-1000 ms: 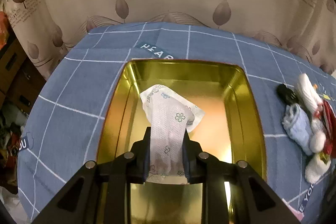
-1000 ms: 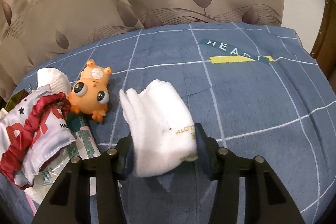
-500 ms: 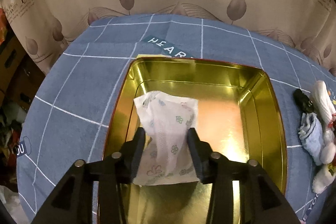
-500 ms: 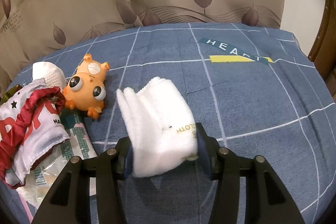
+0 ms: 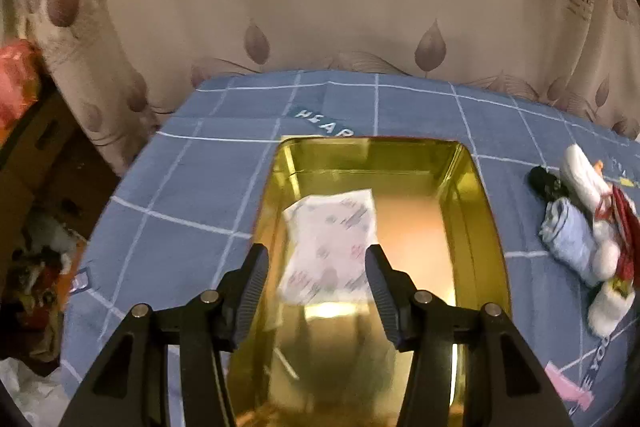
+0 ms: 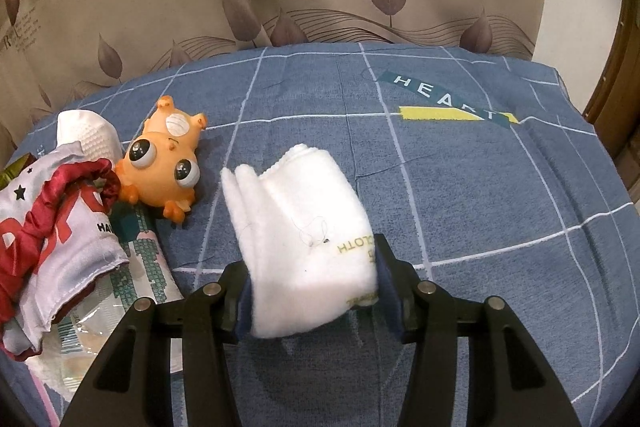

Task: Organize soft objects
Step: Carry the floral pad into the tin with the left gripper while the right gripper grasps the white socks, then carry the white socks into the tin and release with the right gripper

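Blue checked counter (image 5: pixel 192 239) carries a gold tray (image 5: pixel 476 227); its near end is cut off. Inside lies a blurred packet (image 5: pixel 332 243), between spread left tongs (image 5: pixel 316 281). Right tongs (image 6: pixel 312 287) pinch a towel (image 6: pixel 300 227).

Bedcover: a blue sheet (image 6: pixel 480 187) with white grid lines is seen, "HEART" printed near its far edge.
Curtain: a beige leaf-print drape (image 5: pixel 340 7) is hung behind the far edge.
Cardboard box: a brown carton (image 5: pixel 36 147) is glimpsed past the left edge.
Clutter: blurred oddments (image 5: pixel 40 267) are spotted below the left edge.
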Demonstrator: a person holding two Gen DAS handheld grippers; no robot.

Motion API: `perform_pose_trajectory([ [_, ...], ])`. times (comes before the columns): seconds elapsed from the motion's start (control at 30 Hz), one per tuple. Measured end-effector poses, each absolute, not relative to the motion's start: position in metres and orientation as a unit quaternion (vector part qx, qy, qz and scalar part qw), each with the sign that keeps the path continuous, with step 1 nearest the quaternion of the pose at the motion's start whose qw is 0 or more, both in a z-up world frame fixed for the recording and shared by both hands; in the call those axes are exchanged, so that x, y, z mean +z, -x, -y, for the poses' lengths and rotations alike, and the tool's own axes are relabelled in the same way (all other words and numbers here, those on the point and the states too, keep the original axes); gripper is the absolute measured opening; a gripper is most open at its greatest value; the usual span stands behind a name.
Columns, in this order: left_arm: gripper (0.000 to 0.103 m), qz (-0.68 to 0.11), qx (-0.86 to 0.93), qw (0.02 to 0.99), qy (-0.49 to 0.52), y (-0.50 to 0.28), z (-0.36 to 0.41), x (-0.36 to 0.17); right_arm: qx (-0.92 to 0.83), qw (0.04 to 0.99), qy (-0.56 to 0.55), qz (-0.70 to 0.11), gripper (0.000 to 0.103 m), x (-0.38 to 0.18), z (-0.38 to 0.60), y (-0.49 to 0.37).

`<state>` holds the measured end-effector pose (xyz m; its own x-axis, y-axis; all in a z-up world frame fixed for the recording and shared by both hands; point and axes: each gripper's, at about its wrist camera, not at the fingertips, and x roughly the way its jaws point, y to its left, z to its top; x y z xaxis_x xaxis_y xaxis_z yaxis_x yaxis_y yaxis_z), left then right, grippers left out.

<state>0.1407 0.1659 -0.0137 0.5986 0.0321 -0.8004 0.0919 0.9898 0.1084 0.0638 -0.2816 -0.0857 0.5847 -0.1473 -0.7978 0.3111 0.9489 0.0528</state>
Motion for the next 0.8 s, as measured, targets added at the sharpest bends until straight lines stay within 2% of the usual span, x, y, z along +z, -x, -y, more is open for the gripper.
perform_pose_trajectory([
  [0.3,0.052,-0.415,0.030,0.905,-0.087,-0.099,-0.189,-0.007,-0.138,0.885,-0.109,-0.431,0.035,-0.071,0.287,-0.062],
  [0.6,0.052,-0.402,0.059,0.911,-0.065,-0.081,-0.211,-0.017,-0.149,0.906,-0.082,-0.388,0.035,-0.009,0.273,-0.054],
  [0.8,0.052,-0.398,0.076,0.914,-0.026,-0.076,-0.234,-0.018,-0.080,0.927,-0.054,-0.362,0.035,0.027,0.211,-0.060],
])
